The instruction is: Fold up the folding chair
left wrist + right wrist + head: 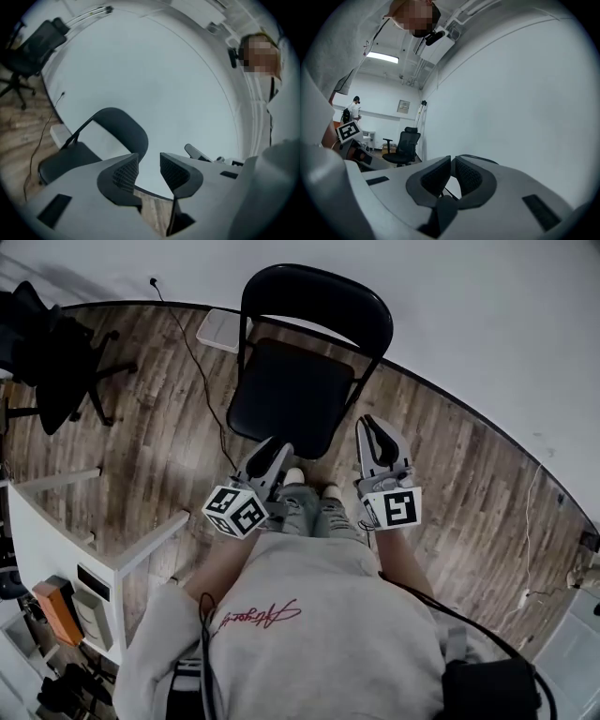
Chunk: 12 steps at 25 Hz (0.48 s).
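Note:
The black folding chair [291, 390] stands unfolded on the wood floor, its backrest [319, 301] toward the white wall. My left gripper [275, 457] hovers just in front of the seat's near edge, left of centre. Its jaws stand slightly apart with nothing between them [149, 163]. In the left gripper view the chair [117, 133] lies to the left, beyond the jaws. My right gripper [375, 432] is level with the seat's right front corner, beside the frame. Its jaws [452, 164] are shut and empty. Neither gripper touches the chair.
A black office chair [56, 362] stands at the far left; it also shows in the right gripper view [405, 145]. A white desk [56, 531] is at the left, close to me. A white box [220, 329] and a cable [202, 381] lie on the floor behind the chair. A person [351, 110] stands far off.

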### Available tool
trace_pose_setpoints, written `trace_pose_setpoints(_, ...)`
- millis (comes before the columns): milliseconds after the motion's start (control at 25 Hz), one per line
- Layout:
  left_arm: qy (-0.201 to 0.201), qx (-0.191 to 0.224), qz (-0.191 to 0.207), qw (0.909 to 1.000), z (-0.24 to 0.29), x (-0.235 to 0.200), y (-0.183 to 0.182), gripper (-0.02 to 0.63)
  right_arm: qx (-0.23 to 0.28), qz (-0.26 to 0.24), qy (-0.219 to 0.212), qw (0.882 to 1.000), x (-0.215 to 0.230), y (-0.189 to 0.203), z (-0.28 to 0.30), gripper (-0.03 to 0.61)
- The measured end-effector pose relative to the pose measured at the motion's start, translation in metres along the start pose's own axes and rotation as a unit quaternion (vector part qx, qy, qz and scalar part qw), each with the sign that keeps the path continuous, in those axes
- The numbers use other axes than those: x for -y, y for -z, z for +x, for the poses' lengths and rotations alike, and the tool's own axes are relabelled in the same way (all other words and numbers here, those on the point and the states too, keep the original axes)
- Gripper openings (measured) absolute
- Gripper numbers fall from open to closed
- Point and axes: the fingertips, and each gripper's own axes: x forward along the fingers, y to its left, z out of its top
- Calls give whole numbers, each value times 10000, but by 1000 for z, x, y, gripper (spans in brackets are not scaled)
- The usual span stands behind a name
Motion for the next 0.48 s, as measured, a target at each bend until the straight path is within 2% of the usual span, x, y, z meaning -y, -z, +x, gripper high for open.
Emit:
trace_pose_setpoints(80, -294, 53, -741, 9968, 4, -29, 16, 180, -221, -7, 67, 9997, 19, 20, 6, 20)
trace_pose_setpoints(160, -632, 223, -1421, 9876, 4, -62, 36, 208, -400, 19, 91, 9992, 37, 41, 11, 20)
trace_pose_setpoints(200, -786, 345, -1815, 9796, 2, -80, 48, 228, -482, 51, 86, 9988, 45, 52, 14, 21)
trace_pose_setpoints(280, -1085, 576, -2679, 9556, -2, -119, 79, 260, -641, 137, 89, 9978, 62, 75, 20, 38)
trace_pose_setpoints(360, -1423, 717, -3357, 9284, -10, -159, 119, 284, -788, 223, 144, 9965, 82, 99, 27, 133)
trace_pose_setpoints(440, -1711, 849, -3684, 9098, -20, -198, 157, 298, -933, 272, 242, 9950, 103, 124, 33, 151)
trace_pose_setpoints(480, -1802, 957, -3723, 9054, -25, -215, 170, 302, -997, 284, 301, 9942, 113, 137, 36, 158)
